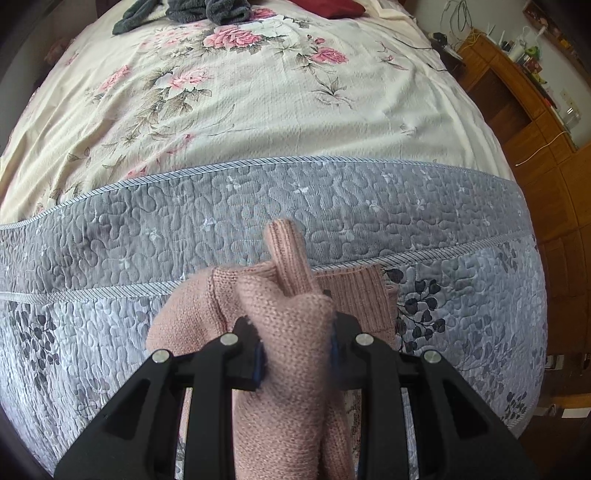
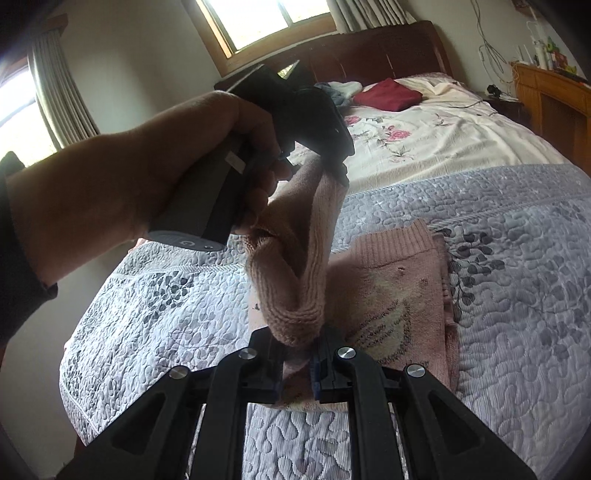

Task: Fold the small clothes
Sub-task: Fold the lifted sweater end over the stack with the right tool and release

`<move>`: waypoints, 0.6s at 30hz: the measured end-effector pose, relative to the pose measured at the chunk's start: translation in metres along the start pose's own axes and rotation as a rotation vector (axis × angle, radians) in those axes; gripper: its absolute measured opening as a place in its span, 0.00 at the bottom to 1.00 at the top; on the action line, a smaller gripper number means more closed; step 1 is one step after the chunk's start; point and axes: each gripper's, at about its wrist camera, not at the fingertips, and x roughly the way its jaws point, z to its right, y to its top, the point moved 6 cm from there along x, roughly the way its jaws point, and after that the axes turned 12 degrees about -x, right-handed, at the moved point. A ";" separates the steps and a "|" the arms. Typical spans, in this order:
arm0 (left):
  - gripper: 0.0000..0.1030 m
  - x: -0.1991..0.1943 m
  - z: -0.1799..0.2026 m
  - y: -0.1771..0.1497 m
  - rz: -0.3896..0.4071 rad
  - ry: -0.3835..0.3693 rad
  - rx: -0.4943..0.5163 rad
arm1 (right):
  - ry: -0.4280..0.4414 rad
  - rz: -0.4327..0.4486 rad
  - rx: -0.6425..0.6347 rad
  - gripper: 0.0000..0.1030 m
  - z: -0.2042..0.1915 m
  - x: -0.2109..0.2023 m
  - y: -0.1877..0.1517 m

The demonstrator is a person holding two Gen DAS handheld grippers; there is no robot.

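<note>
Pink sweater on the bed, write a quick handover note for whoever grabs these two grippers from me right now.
Left gripper: shut on a bunched part of the pink sweater, lifted above the bed.
Right gripper: shut on the other end of the same lifted strip, lower down.
The sweater's body lies flat on the grey quilt, partly folded.
Done: body laid out and narrowed.
Left: probably lay the held part across the body, release, finish folding. A red garment and dark clothes wait near the headboard.
</note>
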 end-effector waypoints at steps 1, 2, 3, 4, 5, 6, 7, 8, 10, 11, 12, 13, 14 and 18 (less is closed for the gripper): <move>0.23 0.005 0.005 -0.003 0.002 0.015 0.011 | 0.005 -0.004 0.016 0.11 0.004 0.000 -0.004; 0.23 0.011 0.010 -0.006 0.008 0.032 0.026 | 0.009 -0.008 0.030 0.11 0.008 0.001 -0.009; 0.23 0.016 0.014 -0.009 0.014 0.049 0.038 | 0.010 -0.012 0.039 0.11 0.012 0.001 -0.013; 0.23 0.021 0.018 -0.012 0.017 0.061 0.046 | 0.012 -0.017 0.048 0.11 0.016 0.002 -0.017; 0.23 0.026 0.022 -0.015 0.015 0.068 0.051 | 0.018 -0.022 0.059 0.11 0.019 0.002 -0.022; 0.23 0.031 0.026 -0.017 0.012 0.075 0.054 | 0.025 -0.028 0.073 0.11 0.023 0.004 -0.027; 0.23 0.036 0.029 -0.020 0.012 0.085 0.059 | 0.032 -0.032 0.088 0.11 0.027 0.004 -0.031; 0.23 0.040 0.032 -0.023 0.012 0.093 0.062 | 0.039 -0.033 0.102 0.11 0.031 0.005 -0.036; 0.24 0.050 0.038 -0.028 0.014 0.104 0.064 | 0.050 -0.037 0.135 0.11 0.040 0.006 -0.045; 0.24 0.054 0.041 -0.030 0.016 0.112 0.065 | 0.057 -0.043 0.153 0.11 0.044 0.007 -0.050; 0.24 0.058 0.044 -0.033 0.017 0.117 0.067 | 0.070 -0.048 0.176 0.11 0.049 0.008 -0.055; 0.24 0.062 0.047 -0.035 0.019 0.122 0.072 | 0.091 -0.053 0.209 0.11 0.054 0.009 -0.060; 0.24 0.066 0.051 -0.038 0.023 0.125 0.076 | 0.107 -0.058 0.239 0.11 0.060 0.010 -0.065; 0.24 0.080 0.062 -0.048 0.035 0.132 0.086 | 0.135 -0.082 0.314 0.11 0.082 0.012 -0.082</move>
